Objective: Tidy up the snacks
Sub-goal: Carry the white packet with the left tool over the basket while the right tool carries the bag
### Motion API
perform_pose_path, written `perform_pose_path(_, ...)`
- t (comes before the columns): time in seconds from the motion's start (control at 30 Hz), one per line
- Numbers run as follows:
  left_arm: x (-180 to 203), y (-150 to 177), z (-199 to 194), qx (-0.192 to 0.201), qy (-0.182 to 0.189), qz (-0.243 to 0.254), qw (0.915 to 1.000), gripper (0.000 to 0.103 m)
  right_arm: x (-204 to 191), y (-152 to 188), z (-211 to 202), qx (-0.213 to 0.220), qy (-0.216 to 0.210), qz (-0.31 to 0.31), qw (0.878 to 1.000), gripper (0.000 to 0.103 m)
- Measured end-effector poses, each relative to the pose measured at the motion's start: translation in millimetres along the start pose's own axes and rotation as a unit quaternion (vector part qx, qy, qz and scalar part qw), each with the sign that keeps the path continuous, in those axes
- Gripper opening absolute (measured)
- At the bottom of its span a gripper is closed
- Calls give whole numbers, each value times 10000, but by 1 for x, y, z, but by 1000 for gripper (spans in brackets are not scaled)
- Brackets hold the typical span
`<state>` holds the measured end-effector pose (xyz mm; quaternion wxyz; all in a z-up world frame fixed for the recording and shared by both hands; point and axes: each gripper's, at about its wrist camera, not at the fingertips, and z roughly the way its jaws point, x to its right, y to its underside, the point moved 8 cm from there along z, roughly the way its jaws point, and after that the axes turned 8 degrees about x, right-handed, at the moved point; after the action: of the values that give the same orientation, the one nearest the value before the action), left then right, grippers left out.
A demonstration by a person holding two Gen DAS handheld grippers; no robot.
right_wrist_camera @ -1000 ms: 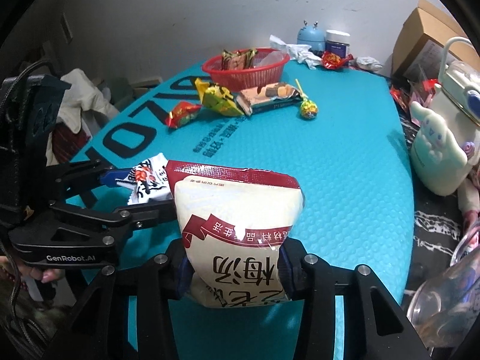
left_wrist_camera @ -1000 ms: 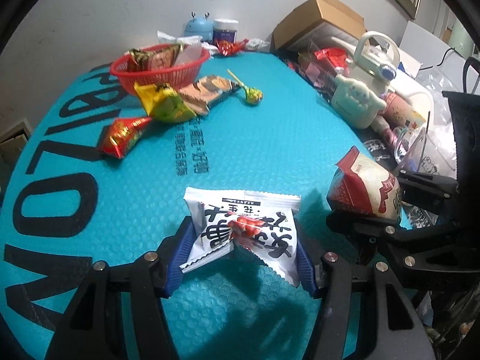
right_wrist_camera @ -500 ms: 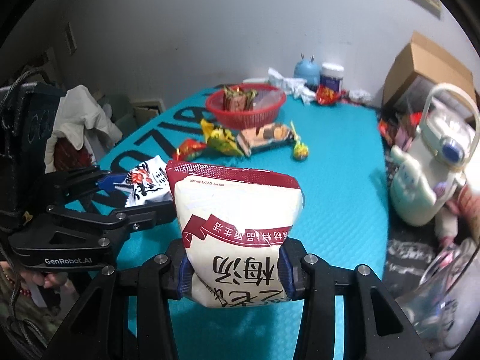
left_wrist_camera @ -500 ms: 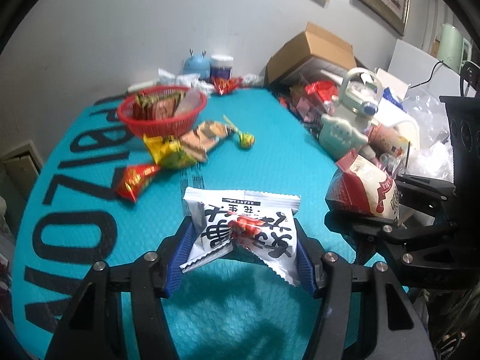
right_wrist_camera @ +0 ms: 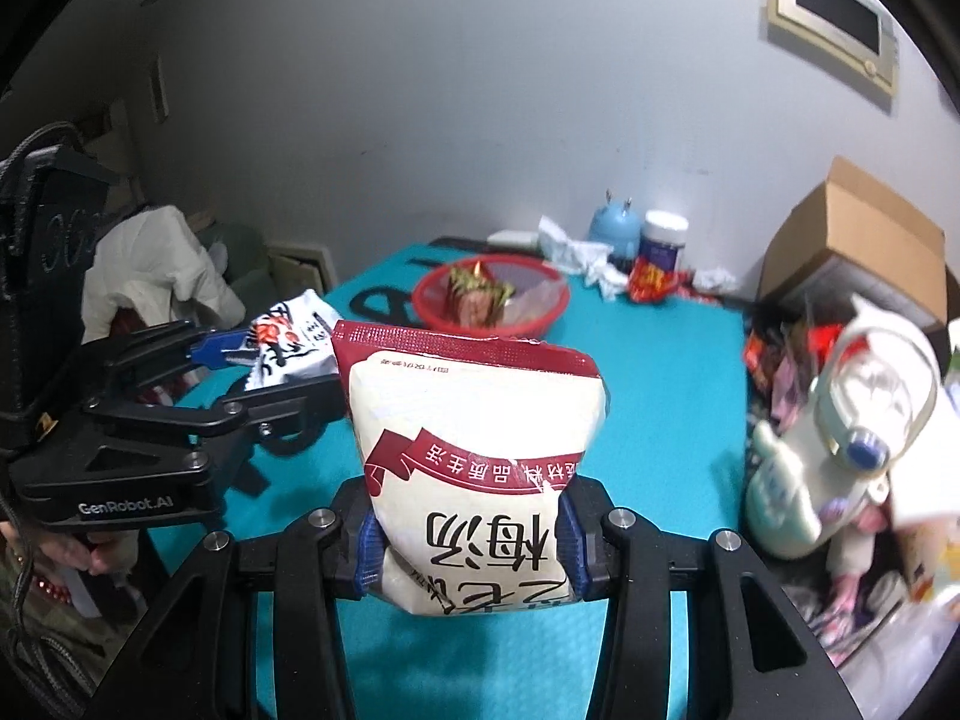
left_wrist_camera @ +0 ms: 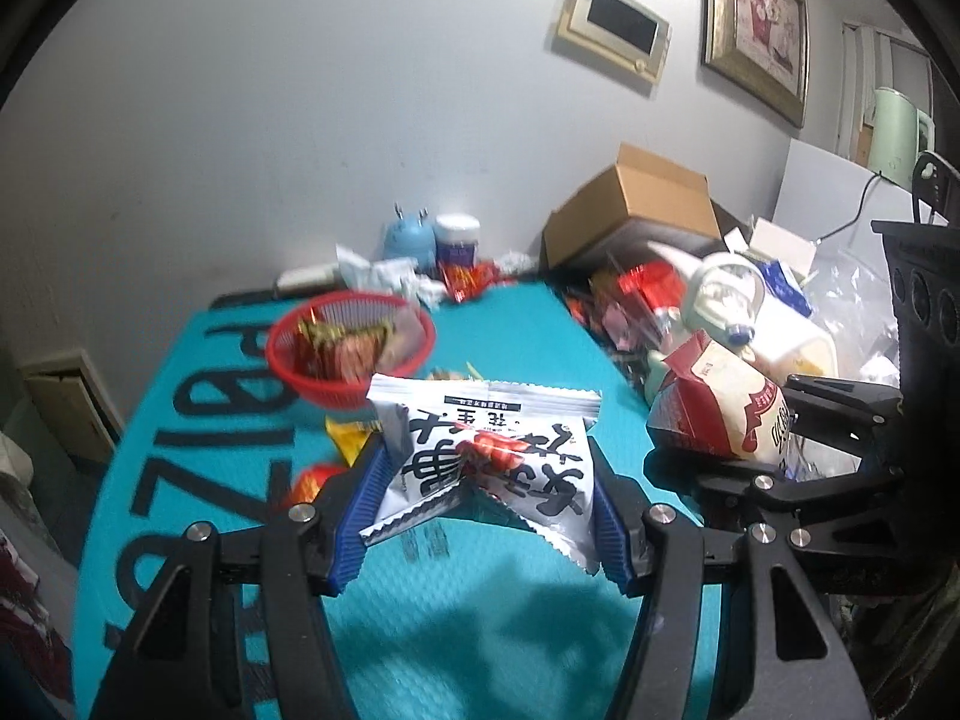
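Crinkled foil film forms both held items, so treat each as light, soft and slippery. Nearest in the left wrist view, the left gripper (left_wrist_camera: pixel 480 510) is clamped at part width on a white snack packet (left_wrist_camera: pixel 489 459) printed in black and red; the blue pads (left_wrist_camera: pixel 367 498) press its two side edges, and the packet buckles inward at its lower middle (a sign of little stiffness). It hangs clear of the teal mat (left_wrist_camera: pixel 420 630).

In the right wrist view, the right gripper (right_wrist_camera: pixel 471 540) is closed, somewhat narrower, on the lower part of a cream pouch with a maroon top band (right_wrist_camera: pixel 474 456). This pouch looks fuller and probably heavier; a hold across the filled body, as here, seems safer than one on the sealed band, which could slide out.

Beyond both, the red basket (right_wrist_camera: pixel 543 315) sits near the mat's far end, already containing wrappers. Loose snacks lie just before it, half hidden. Judged destination: the basket. Release low, since the contents may be brittle.
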<state>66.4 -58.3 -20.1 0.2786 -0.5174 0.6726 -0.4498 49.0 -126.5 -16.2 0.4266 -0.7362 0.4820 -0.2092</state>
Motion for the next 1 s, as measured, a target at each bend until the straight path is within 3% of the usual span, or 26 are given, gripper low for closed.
perform_pose_path(0.33, -16, -54, 15, 447, 96, -40, 9989, 60, 11, -46, 22, 315, 106, -87, 9994, 45)
perform_pose_path(0.57, -35, -88, 28, 737, -7, -39, 9973, 60, 19, -79, 41, 493, 257, -123, 9984, 45)
perform_pose_path(1.0, -91, -134, 56, 1148, -336, -224, 9926, 60, 24, -131, 92, 683, 114, 78, 9976, 45)
